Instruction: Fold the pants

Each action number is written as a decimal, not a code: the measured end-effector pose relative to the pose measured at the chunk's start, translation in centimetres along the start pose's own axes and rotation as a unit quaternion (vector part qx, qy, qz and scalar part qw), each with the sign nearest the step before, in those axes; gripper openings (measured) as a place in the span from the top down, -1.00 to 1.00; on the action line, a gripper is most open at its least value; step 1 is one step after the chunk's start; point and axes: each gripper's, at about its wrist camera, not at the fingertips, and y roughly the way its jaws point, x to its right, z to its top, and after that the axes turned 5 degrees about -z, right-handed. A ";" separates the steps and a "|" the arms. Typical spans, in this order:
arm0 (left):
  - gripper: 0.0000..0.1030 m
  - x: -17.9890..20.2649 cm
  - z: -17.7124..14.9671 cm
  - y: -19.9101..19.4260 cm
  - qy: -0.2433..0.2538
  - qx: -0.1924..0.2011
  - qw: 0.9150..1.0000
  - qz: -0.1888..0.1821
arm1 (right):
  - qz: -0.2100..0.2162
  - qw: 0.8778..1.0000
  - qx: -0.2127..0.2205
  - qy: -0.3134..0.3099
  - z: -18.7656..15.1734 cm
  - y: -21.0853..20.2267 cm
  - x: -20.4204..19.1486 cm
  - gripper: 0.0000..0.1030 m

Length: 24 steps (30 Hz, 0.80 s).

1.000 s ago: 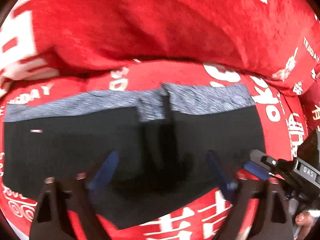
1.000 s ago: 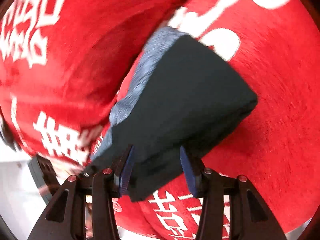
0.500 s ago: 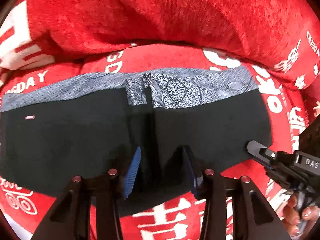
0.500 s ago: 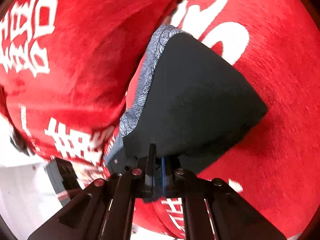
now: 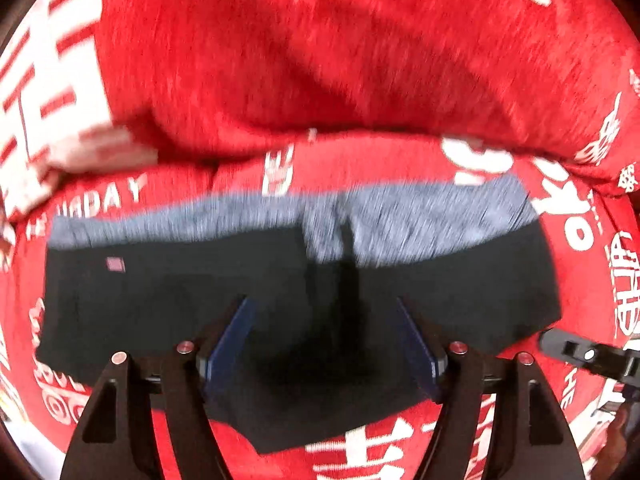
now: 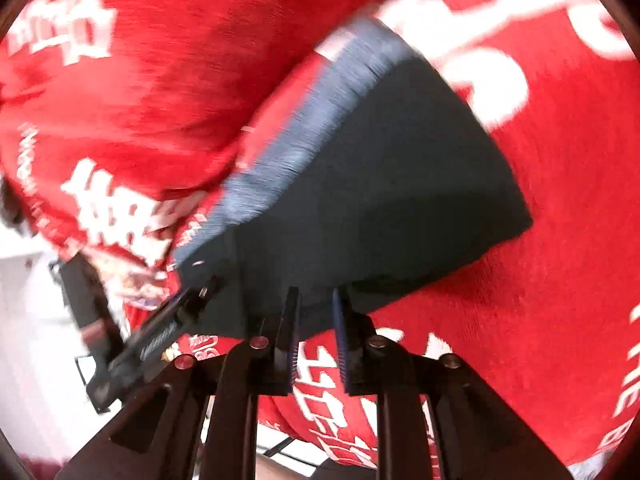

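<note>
Black pants with a grey heathered waistband lie folded flat on a red cover with white lettering. My left gripper is open above their near edge, blue pads on either side of the middle fold. In the right wrist view the pants show as a dark slab with the grey band along the left side. My right gripper is open, its pads just apart at the pants' near edge, nothing between them. The left gripper's body shows at the lower left there.
The red cover rises into a thick bunched fold behind the waistband. The right gripper's black body sits at the right edge of the left wrist view. A white floor or wall lies beyond the cover's left edge.
My right gripper was shut on the pants' near edge half a second ago and has opened. My left gripper has opened wider and drawn back a little. Both views are motion-blurred.
</note>
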 end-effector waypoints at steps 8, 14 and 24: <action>-0.43 3.6 3.9 4.0 0.025 0.000 1.000 0.008 | -0.092 0.992 0.083 -0.033 7.0 -2.2 -0.3 0.70; -0.44 1.8 2.2 8.0 -0.003 -0.048 0.998 0.033 | -0.144 0.988 0.050 -0.040 9.8 1.3 1.4 0.71; -0.45 0.5 0.7 6.0 -0.010 -0.070 0.996 0.045 | -0.164 0.982 0.043 -0.089 6.8 0.0 -0.2 0.70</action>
